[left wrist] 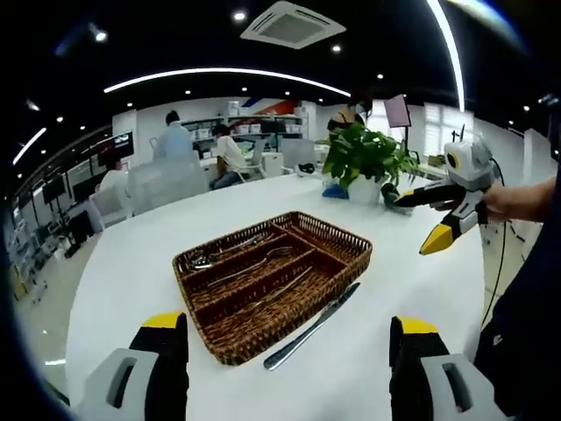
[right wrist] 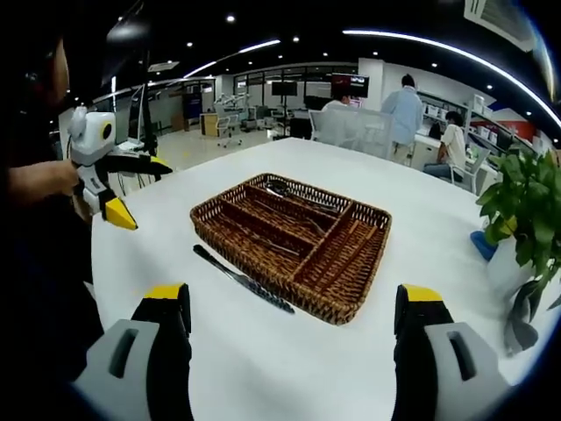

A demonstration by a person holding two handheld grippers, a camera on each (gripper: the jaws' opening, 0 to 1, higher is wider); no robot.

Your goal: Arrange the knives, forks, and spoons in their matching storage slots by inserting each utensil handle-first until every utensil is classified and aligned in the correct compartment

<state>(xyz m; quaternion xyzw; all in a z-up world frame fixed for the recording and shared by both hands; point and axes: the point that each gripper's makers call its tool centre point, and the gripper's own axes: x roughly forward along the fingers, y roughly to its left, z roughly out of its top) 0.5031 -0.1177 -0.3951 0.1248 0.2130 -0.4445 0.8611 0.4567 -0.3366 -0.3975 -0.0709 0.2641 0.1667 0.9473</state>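
Presently we note one knife [left wrist: 311, 328] lying flat on the white table [left wrist: 131, 263], just beside the long outer wall of the wicker tray [left wrist: 273, 282] and parallel to it. Inside the tray we see a spoon [left wrist: 223, 252], a fork [left wrist: 254, 264] and another utensil, each in a separate long slot. Our left gripper [right wrist: 123, 189] hangs above the table edge, off to the tray's side, jaws spread wide and empty. Our right gripper [left wrist: 434, 219] likewise hovers wide and empty near the potted plant [left wrist: 364, 158], a hand [left wrist: 517, 200] behind it
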